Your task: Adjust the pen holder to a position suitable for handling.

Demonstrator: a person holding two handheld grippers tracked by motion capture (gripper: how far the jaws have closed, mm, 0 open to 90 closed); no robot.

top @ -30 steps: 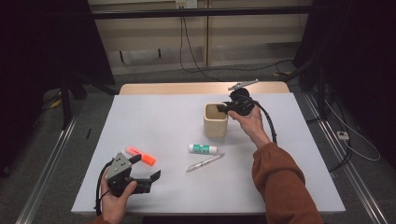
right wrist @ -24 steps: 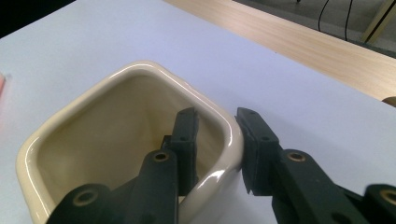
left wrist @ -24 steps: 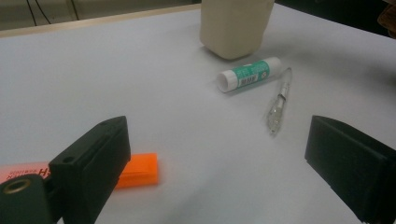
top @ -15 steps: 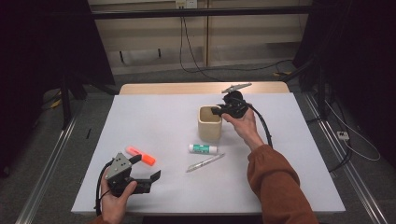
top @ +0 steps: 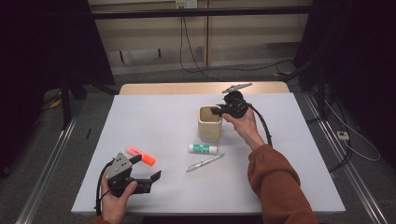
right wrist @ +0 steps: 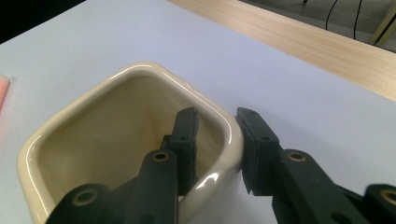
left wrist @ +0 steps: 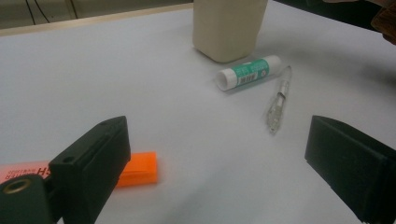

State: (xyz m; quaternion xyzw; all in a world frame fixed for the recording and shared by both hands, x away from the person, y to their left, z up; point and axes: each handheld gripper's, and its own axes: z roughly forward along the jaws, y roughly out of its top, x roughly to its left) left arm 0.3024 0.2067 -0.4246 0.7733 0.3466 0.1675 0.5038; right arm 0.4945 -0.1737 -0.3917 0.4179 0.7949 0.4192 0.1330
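cup point(right wrist: 116, 140) rim clamped between right tongs point(right wrist: 215, 140)

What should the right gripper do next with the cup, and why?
Probably draw the cream cup a little toward the loose items. The right gripper is clamped on the cup's wall, one jaw inside and one outside, while the glue stick, clear pen and orange highlighter lie on the table.
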